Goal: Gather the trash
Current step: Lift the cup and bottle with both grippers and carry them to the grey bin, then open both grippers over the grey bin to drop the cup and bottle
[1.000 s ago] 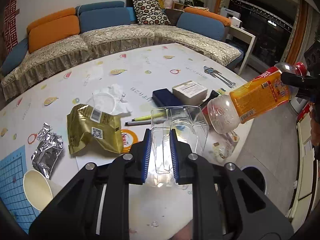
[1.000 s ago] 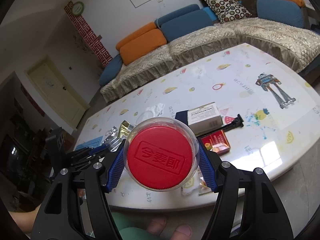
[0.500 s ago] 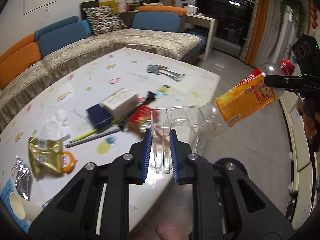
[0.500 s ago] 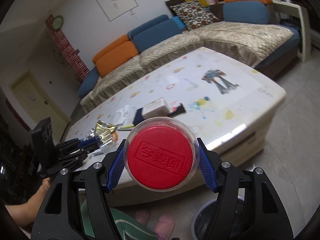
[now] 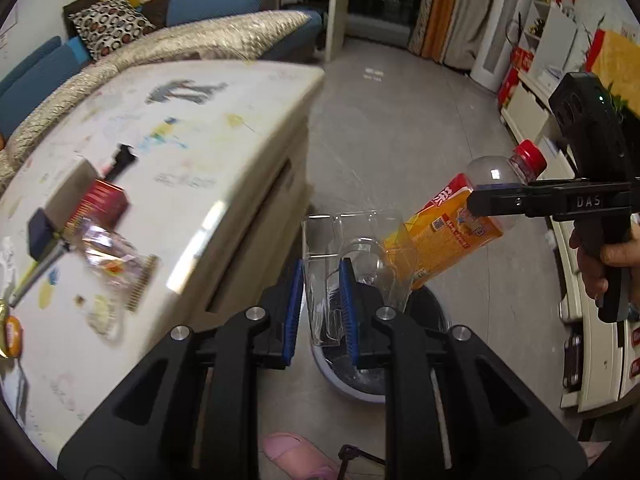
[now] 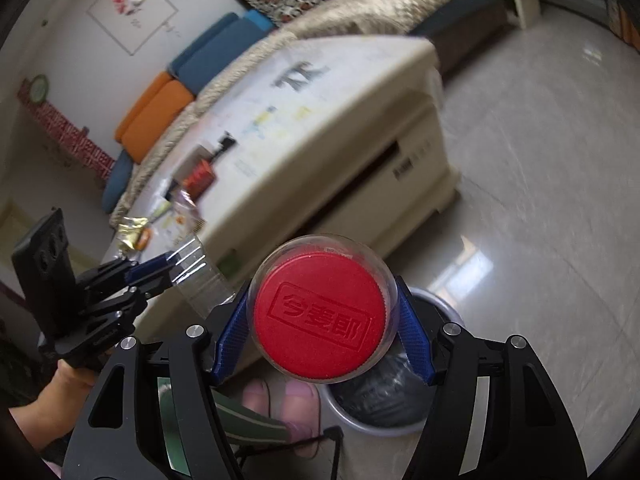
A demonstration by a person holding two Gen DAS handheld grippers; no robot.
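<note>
Two hand-held grippers, two pieces of trash, one bin: left hand-held gripper (image 5: 319,304) clenched on one wall of a clear plastic container (image 5: 352,264), right hand-held gripper (image 6: 322,332) clamped around the neck of an orange-labelled bottle (image 5: 456,228). Both held out level past the edge of the bench (image 5: 192,168), over the grey trash bin (image 5: 360,380) on the floor, container just beside the bottle's base. Bottle tilted, long axis slanting, red cap (image 6: 320,316) up toward the right wrist camera, base down toward the bin; container upright, open side up.
</note>
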